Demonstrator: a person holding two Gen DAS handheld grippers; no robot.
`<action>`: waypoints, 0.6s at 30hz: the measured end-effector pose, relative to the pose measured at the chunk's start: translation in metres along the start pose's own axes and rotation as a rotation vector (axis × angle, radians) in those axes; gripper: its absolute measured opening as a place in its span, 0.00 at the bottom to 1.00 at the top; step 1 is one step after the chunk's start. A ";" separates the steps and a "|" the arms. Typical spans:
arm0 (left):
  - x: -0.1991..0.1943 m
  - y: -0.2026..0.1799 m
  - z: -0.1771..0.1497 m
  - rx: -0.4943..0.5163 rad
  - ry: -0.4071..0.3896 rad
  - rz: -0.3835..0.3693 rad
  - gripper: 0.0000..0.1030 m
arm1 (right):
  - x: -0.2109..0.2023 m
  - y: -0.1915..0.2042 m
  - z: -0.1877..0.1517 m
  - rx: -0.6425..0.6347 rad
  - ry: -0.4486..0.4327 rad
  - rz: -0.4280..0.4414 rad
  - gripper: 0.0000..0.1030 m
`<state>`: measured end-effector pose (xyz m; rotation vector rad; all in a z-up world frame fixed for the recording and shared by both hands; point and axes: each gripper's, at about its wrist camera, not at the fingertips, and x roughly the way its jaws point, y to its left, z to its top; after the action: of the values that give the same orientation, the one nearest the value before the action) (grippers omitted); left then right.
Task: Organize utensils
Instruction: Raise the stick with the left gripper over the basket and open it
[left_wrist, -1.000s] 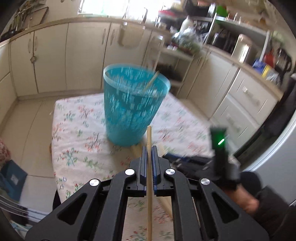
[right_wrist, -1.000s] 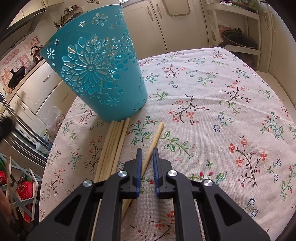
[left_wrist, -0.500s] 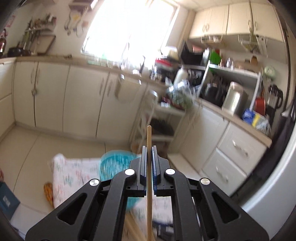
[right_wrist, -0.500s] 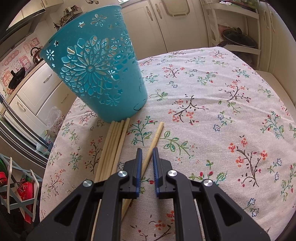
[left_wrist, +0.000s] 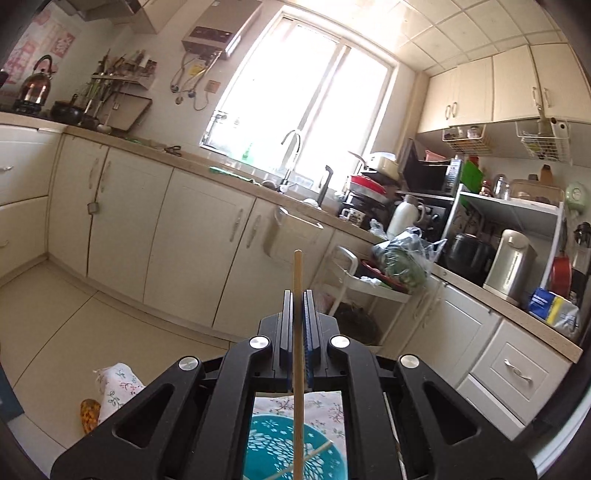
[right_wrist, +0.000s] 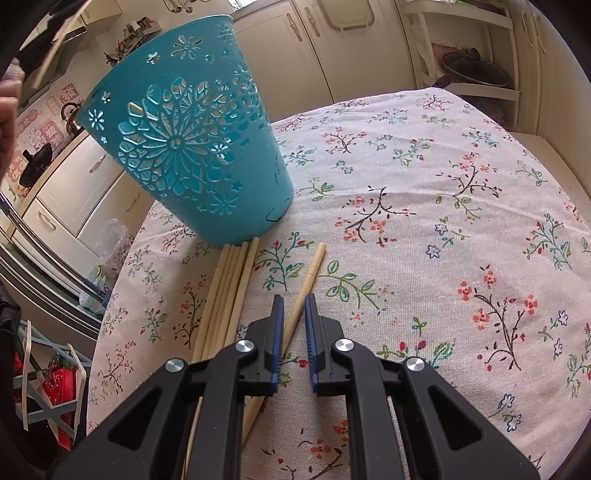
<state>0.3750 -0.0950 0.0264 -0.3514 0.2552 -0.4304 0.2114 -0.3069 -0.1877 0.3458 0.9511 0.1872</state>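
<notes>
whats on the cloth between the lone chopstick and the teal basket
In the right wrist view, a bundle of chopsticks lies there, its far ends at the foot of the teal basket, to the left of the lone chopstick, with bare floral cloth between them.

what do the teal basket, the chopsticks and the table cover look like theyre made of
Teal basket: likely moulded plastic, slight sheen, cut-out flower pattern. Chopsticks: pale, matte, probably bamboo or light wood, unpainted; grain too fine to tell. Table cover: woven cloth, visible weave, printed flowers, matte.
</notes>
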 end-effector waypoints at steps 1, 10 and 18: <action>0.003 0.003 -0.003 -0.005 -0.003 0.009 0.05 | 0.000 -0.001 0.000 0.002 0.000 0.001 0.11; 0.023 0.028 -0.027 -0.054 -0.011 0.065 0.05 | 0.000 -0.005 0.001 0.020 -0.001 0.016 0.12; 0.026 0.023 -0.047 0.007 0.048 0.075 0.05 | 0.001 -0.005 0.002 0.028 -0.001 0.022 0.12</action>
<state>0.3915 -0.1004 -0.0290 -0.3238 0.3123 -0.3660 0.2136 -0.3113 -0.1897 0.3820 0.9495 0.1938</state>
